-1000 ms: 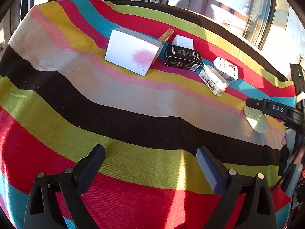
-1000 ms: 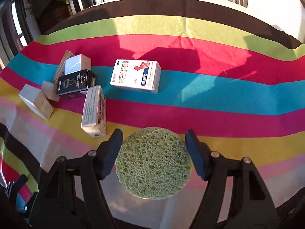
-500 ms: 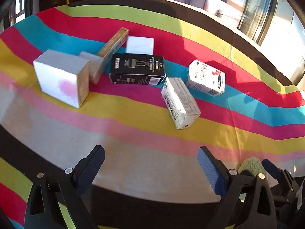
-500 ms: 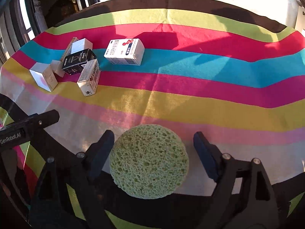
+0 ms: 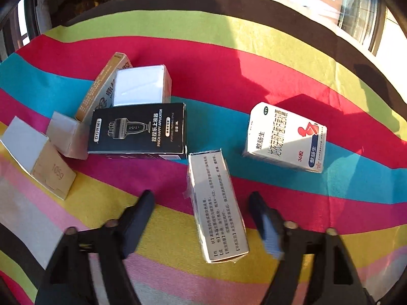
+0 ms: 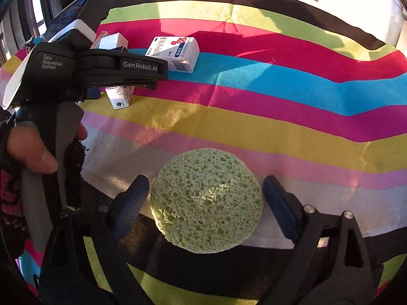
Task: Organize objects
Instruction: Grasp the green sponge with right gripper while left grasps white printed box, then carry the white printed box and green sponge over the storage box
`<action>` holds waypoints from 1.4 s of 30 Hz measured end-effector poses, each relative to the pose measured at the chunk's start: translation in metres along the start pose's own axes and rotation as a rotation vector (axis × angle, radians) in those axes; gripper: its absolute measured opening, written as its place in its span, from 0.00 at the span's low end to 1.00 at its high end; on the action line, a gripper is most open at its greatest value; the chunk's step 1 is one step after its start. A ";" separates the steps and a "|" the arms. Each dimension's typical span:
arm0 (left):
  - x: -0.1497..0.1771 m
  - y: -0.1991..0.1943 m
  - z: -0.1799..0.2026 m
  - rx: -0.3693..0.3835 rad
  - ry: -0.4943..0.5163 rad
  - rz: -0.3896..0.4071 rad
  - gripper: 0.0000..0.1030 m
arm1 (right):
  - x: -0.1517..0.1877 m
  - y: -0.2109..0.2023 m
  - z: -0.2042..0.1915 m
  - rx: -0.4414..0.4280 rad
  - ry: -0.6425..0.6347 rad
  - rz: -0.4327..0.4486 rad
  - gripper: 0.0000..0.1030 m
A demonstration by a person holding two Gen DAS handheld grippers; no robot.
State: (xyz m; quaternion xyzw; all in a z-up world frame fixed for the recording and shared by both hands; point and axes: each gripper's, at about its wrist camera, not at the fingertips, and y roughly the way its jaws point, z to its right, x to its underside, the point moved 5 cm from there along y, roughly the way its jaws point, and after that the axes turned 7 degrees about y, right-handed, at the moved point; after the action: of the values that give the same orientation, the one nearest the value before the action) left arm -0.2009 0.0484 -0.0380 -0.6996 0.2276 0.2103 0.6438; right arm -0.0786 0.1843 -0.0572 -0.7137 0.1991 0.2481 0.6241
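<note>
The left gripper [image 5: 202, 203] straddles a long grey carton [image 5: 216, 206] lying flat on the striped cloth of the counter [image 5: 254, 76]; its fingers have just been closing but stand clear of the stiff card sides. Next comes a squeeze across its narrow width. The right gripper [image 6: 206, 198] has just been opening, fingers apart around a round, porous green sponge [image 6: 207, 200] resting free on the cloth.

A table draped in a cloth of black, green, red, blue, pink, yellow and white stripes [image 5: 254, 58] carries a glossy black carton [image 5: 137, 131], several plain white and tan cardboard boxes [image 5: 140, 85] clustered beside it, a long white text-printed box [image 5: 217, 208], a white medicine box [image 5: 286, 137] and a round green porous sponge [image 6: 206, 199].
</note>
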 end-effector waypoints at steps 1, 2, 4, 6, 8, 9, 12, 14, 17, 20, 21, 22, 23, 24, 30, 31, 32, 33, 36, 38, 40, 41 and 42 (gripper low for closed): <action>0.003 -0.004 -0.001 0.023 0.007 0.007 0.25 | 0.000 -0.001 0.001 -0.008 0.006 0.002 0.91; 0.008 -0.009 -0.003 0.043 0.006 0.000 0.25 | 0.000 -0.002 0.002 -0.019 0.014 0.004 0.91; 0.020 -0.023 -0.011 0.069 0.002 0.014 0.25 | 0.000 -0.003 0.006 -0.041 0.030 0.009 0.91; 0.037 -0.041 -0.019 0.067 0.021 0.035 0.25 | 0.000 -0.004 0.006 -0.047 0.033 0.008 0.92; 0.057 -0.059 -0.029 0.081 0.027 0.044 0.25 | 0.000 -0.002 0.002 -0.033 0.016 0.002 0.93; 0.068 -0.068 -0.034 0.081 0.029 0.049 0.25 | 0.000 -0.001 -0.001 -0.022 0.003 -0.003 0.94; 0.101 -0.098 -0.050 0.092 0.013 0.074 0.25 | 0.002 0.003 -0.007 0.008 -0.033 -0.015 0.97; 0.119 -0.111 -0.056 0.085 0.006 0.083 0.25 | 0.002 0.003 -0.008 0.018 -0.045 -0.017 0.97; 0.146 -0.124 -0.062 0.098 -0.002 0.078 0.25 | 0.003 0.003 -0.007 0.018 -0.045 -0.017 0.97; 0.167 -0.138 -0.068 0.104 0.022 0.081 0.25 | 0.007 -0.007 -0.001 0.030 -0.017 0.008 0.81; 0.173 -0.143 -0.071 0.107 0.029 0.086 0.25 | 0.010 -0.010 0.002 0.027 -0.006 0.011 0.81; 0.179 -0.149 -0.075 0.114 0.032 0.089 0.25 | 0.013 -0.015 0.004 0.023 0.009 0.014 0.81; 0.183 -0.154 -0.077 0.120 0.031 0.092 0.25 | 0.016 -0.020 0.008 0.007 0.034 0.017 0.81; 0.185 -0.158 -0.078 0.125 0.031 0.098 0.25 | 0.020 -0.026 0.010 -0.021 0.061 0.019 0.81; 0.192 -0.165 -0.081 0.139 0.020 0.105 0.25 | 0.044 -0.050 0.010 -0.040 0.059 0.008 0.81; 0.193 -0.166 -0.081 0.141 0.016 0.104 0.25 | 0.046 -0.053 0.009 -0.038 0.054 0.006 0.81; 0.195 -0.168 -0.081 0.143 0.014 0.105 0.25 | 0.048 -0.056 0.008 -0.035 0.047 0.005 0.81; 0.197 -0.169 -0.081 0.143 0.018 0.107 0.25 | 0.050 -0.059 0.006 -0.030 0.036 0.004 0.81; 0.204 -0.176 -0.078 0.130 0.042 0.113 0.25 | 0.056 -0.068 -0.003 -0.013 -0.009 0.002 0.81; 0.210 -0.179 -0.078 0.130 0.052 0.110 0.25 | 0.060 -0.074 -0.011 -0.014 -0.043 -0.004 0.81; 0.218 -0.182 -0.080 0.126 0.056 0.106 0.25 | 0.064 -0.080 -0.022 -0.021 -0.075 -0.001 0.81; 0.222 -0.183 -0.081 0.124 0.055 0.103 0.25 | 0.068 -0.082 -0.027 -0.025 -0.089 0.000 0.81; 0.225 -0.185 -0.083 0.123 0.052 0.101 0.25 | 0.071 -0.084 -0.032 -0.027 -0.103 0.002 0.81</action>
State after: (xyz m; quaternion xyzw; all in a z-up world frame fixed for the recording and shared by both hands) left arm 0.0899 -0.0328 -0.0143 -0.6518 0.2917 0.2099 0.6678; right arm 0.0316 0.1661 -0.0305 -0.7082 0.1641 0.2878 0.6235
